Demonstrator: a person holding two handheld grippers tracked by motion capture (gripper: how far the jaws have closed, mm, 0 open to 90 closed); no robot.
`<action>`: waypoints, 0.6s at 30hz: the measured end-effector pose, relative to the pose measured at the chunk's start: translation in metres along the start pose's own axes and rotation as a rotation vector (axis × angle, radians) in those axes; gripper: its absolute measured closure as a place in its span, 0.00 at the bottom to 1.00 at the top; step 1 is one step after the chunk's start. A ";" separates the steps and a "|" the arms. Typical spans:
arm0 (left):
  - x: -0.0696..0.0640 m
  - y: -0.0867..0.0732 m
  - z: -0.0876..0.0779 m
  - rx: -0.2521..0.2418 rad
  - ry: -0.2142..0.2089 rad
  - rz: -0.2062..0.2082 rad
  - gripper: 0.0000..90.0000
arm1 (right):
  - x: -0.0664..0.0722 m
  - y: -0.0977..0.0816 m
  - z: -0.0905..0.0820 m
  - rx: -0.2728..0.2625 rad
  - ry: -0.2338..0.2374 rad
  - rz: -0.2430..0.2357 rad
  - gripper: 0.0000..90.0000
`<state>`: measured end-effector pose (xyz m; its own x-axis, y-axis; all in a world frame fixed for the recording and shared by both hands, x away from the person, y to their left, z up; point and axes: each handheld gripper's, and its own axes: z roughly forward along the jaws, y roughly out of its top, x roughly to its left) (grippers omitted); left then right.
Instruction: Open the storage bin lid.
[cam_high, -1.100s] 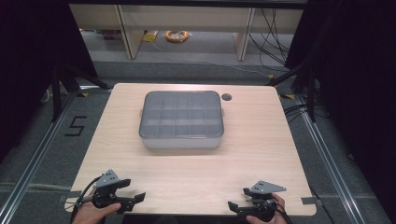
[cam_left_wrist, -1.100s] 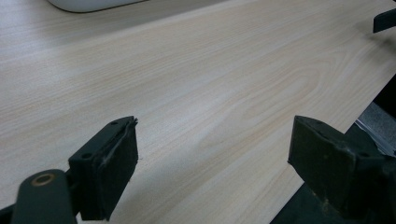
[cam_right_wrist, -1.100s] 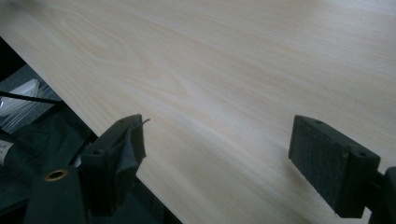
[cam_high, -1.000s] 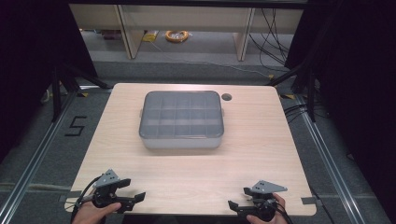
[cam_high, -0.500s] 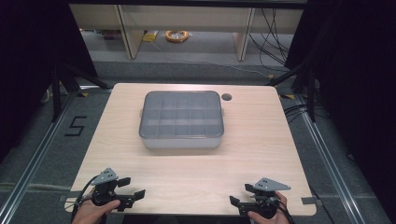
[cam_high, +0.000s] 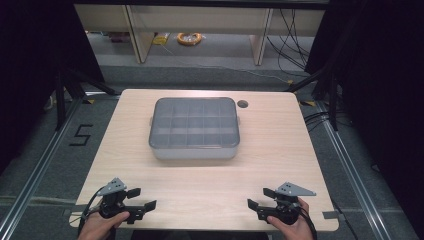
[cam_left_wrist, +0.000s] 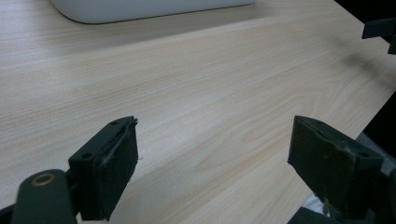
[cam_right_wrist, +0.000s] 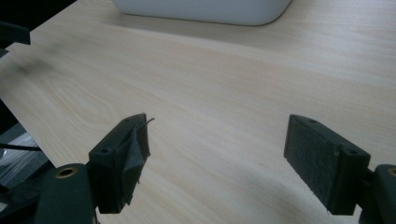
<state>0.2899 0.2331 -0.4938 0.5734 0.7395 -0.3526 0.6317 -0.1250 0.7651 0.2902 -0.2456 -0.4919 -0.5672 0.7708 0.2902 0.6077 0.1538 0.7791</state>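
Note:
A grey lidded organiser box (cam_high: 194, 128) with several compartments sits at the middle of the light wooden table (cam_high: 280, 140), toward the far side. Its white base shows at the top of the left gripper view (cam_left_wrist: 140, 8) and of the right gripper view (cam_right_wrist: 205, 10). My left gripper (cam_high: 141, 198) rests at the near left edge, held by a hand, open with nothing between its jaws (cam_left_wrist: 212, 163). My right gripper (cam_high: 260, 198) sits at the near right edge, also open and empty (cam_right_wrist: 217, 161). Both point inward toward each other.
A round cable hole (cam_high: 243, 104) lies at the table's far right, beside the box. Beyond the table are shelf legs and a coil of orange cable (cam_high: 189, 38) on the floor. Metal frame rails (cam_high: 40, 165) run along both sides.
Both grippers have shifted only slightly at the near edge; the right one is a little higher. The box has not moved.

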 end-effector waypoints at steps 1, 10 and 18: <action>0.001 0.002 0.000 -0.016 0.005 -0.004 0.17 | -0.002 0.004 0.001 -0.004 -0.010 -0.006 0.25; 0.005 0.008 0.001 -0.043 0.014 -0.027 0.17 | -0.005 0.019 0.008 -0.005 0.010 0.074 0.25; 0.008 0.017 0.007 -0.059 0.025 -0.021 0.17 | -0.016 0.028 0.015 -0.046 0.030 0.044 0.25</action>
<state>0.3088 0.2326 -0.4873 0.5468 0.7578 -0.3560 0.6109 -0.0704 0.7886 0.3250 -0.2439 -0.4829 -0.5573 0.7571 0.3410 0.6068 0.0909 0.7897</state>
